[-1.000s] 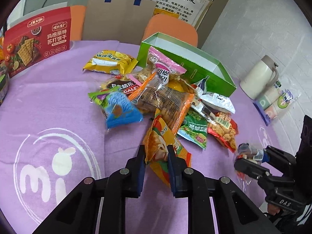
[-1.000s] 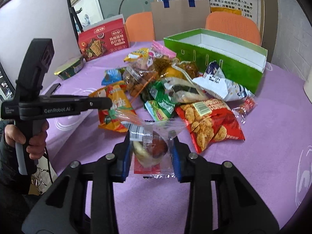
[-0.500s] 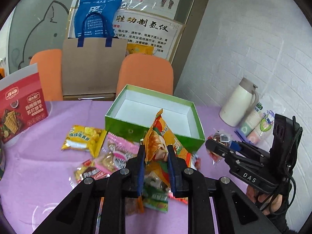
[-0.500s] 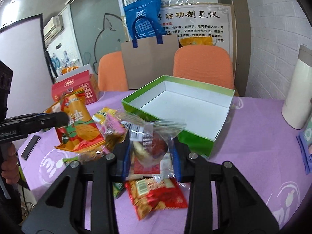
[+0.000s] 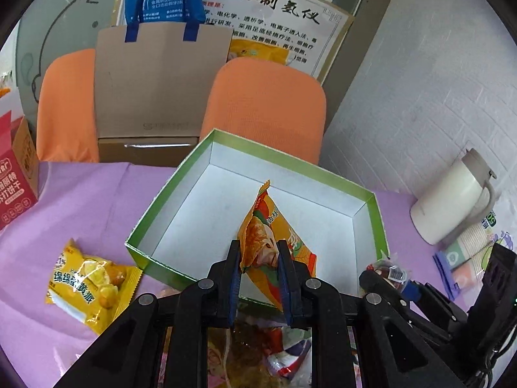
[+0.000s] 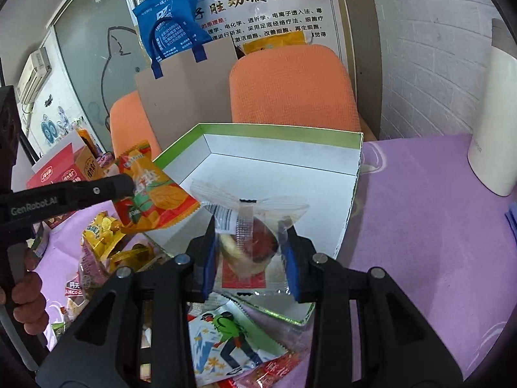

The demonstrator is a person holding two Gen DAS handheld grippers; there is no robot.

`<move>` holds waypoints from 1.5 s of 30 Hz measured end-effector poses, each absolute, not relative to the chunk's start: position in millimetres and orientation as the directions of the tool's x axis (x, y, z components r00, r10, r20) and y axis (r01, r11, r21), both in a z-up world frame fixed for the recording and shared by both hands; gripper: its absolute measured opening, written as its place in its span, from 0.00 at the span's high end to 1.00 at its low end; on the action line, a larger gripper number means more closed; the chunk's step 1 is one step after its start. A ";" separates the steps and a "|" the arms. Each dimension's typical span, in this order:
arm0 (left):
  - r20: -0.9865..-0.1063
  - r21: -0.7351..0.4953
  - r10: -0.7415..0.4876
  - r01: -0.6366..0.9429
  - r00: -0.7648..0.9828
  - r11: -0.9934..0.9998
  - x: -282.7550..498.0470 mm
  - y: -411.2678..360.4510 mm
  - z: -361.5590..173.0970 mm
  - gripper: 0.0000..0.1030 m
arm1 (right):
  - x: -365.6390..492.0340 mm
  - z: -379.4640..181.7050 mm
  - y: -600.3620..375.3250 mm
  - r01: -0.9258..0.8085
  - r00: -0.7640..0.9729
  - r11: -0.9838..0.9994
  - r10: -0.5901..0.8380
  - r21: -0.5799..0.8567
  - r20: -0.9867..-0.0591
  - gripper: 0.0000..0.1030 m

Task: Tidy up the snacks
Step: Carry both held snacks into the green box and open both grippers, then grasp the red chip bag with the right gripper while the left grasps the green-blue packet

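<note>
Gripping orange snack packet (image 5: pixel 274 242), left gripper (image 5: pixel 259 252) holds it above white interior of green box (image 5: pixel 155 213). Right gripper (image 6: pixel 250 242) clamped on clear-wrapped pastry (image 6: pixel 255 245), over box's near edge. Yellow snack bag (image 5: pixel 87 281) lies on purple tablecloth (image 5: pixel 80 203) left of box. White kettle (image 5: pixel 452 197) stands at right.
</note>
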State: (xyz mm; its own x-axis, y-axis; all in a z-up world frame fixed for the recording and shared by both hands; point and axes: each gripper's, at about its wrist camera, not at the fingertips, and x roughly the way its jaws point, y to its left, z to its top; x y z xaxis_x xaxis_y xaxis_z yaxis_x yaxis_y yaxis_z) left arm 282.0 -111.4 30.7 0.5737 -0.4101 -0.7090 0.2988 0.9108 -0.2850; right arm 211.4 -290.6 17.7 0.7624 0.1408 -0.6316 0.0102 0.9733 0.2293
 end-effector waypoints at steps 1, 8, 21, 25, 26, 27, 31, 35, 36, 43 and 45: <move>-0.716 -0.273 -0.399 0.297 0.573 0.915 282.9 -113.0 25.2 0.78 | 216.6 13.8 -288.1 -0.008 0.752 0.976 0.150 0.219 -0.642 0.61; -0.711 -0.226 -0.345 0.265 0.613 0.937 279.5 -110.6 13.5 0.08 | 226.6 -1.8 -271.7 -0.032 0.721 0.987 0.131 0.157 -0.681 0.41; -0.759 -0.239 -0.335 0.240 0.558 0.941 260.6 -89.0 -7.1 0.08 | 219.2 4.8 -269.3 -0.134 0.639 0.972 0.232 0.190 -0.733 0.41; -0.740 -0.265 -0.372 0.266 0.559 0.927 240.9 -82.8 -4.2 0.08 | 207.4 6.4 -271.7 -0.204 0.597 0.958 0.286 0.203 -0.750 0.41; -0.736 -0.264 -0.377 0.275 0.563 0.925 236.0 -82.5 -2.9 0.08 | 204.1 6.6 -271.9 -0.217 0.588 0.954 0.296 0.206 -0.753 0.41; -0.731 -0.260 -0.382 0.286 0.565 0.922 231.4 -83.3 -1.6 0.08 | 200.0 7.0 -272.0 -0.229 0.580 0.951 0.306 0.209 -0.755 0.41; -0.727 -0.265 -0.405 0.318 0.554 0.910 222.8 -86.4 6.0 0.08 | 189.1 8.9 -269.3 -0.214 0.599 0.957 0.288 0.198 -0.747 0.41; -0.677 -0.271 -0.446 0.365 0.585 0.891 201.5 -72.4 39.9 0.07 | 153.5 40.5 -271.5 -0.199 0.715 0.951 0.305 0.235 -0.629 0.36; -0.660 -0.258 -0.447 0.376 0.604 0.890 193.7 -66.5 48.8 0.06 | 139.0 53.1 -270.6 -0.202 0.741 0.949 0.310 0.242 -0.596 0.25; -0.548 -0.111 -0.396 0.405 0.737 0.908 112.9 -9.7 85.5 0.00 | 39.7 100.2 -249.4 -0.304 0.823 0.947 0.314 0.100 -0.474 0.04; -0.549 -0.089 -0.379 0.399 0.745 0.913 92.8 6.8 80.1 0.00 | 17.5 98.4 -245.5 -0.324 0.821 0.944 0.312 0.061 -0.478 0.02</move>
State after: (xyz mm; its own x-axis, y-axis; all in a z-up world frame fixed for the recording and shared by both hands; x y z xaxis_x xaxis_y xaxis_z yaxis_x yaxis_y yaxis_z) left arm 92.8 6.8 80.1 0.7448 -0.3787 -0.5493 0.3986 0.9128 -0.0889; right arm 17.5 -245.5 98.4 0.8208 0.3123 -0.4783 -0.3240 0.9441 0.0605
